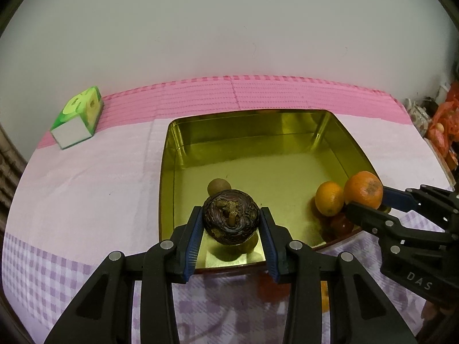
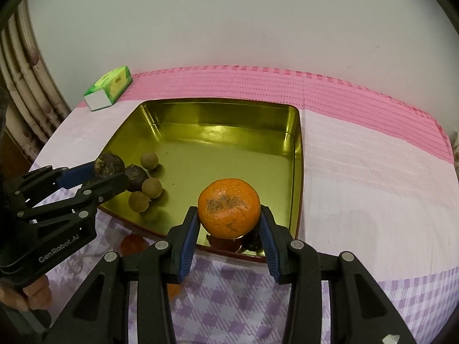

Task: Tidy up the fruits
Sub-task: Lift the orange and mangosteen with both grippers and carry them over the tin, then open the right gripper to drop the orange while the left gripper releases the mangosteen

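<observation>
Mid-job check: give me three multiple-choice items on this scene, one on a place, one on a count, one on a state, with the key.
1. Where does the green tissue box lie?
A. Inside the gold tray
B. On the cloth, past the tray's far left corner
C. Between the fingers of a gripper

2. How many small round tan fruits lie on the floor of the gold tray in the right wrist view?
A. One
B. Three
C. Six

3. What is the right gripper doing?
A. Hanging open with nothing in it
B. Clamping a dark wrinkled fruit
C. Clamping an orange mandarin

Key: 1 B, the box sits on the pink cloth outside the tray. 2 B, three tan balls show beside the left gripper, which holds the dark wrinkled fruit. 3 C, its blue pads press both sides of the mandarin.
</observation>
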{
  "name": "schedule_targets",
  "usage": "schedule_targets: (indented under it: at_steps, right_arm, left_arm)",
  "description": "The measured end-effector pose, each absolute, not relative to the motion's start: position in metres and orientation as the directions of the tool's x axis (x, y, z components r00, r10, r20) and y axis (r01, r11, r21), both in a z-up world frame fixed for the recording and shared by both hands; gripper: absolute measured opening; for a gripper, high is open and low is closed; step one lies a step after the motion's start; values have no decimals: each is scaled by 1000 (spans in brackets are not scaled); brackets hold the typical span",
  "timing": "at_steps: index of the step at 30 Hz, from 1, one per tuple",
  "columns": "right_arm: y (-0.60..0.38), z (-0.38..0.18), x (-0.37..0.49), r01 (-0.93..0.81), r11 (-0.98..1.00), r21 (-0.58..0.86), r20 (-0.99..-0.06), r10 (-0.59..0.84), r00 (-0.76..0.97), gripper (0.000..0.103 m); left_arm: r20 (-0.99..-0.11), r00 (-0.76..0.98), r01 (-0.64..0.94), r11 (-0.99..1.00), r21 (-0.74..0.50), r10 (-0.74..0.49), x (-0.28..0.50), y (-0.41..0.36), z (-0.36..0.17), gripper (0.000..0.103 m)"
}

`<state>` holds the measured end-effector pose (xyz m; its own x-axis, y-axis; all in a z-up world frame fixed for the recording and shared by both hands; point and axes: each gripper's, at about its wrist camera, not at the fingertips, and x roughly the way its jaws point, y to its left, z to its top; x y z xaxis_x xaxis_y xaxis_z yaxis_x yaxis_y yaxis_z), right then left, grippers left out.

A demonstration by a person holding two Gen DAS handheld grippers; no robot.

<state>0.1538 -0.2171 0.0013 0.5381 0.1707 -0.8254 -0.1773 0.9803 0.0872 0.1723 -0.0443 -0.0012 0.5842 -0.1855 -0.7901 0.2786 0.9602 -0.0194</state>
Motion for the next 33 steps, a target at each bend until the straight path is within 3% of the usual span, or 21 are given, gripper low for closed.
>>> schedule_targets:
  at_steps: [33]
  right_arm:
    - [-216,-4,168,-174,982,75,-832,157,532,40]
  left_arm:
    - [-826,552,225,974,12,-117,188,-44,-26,40]
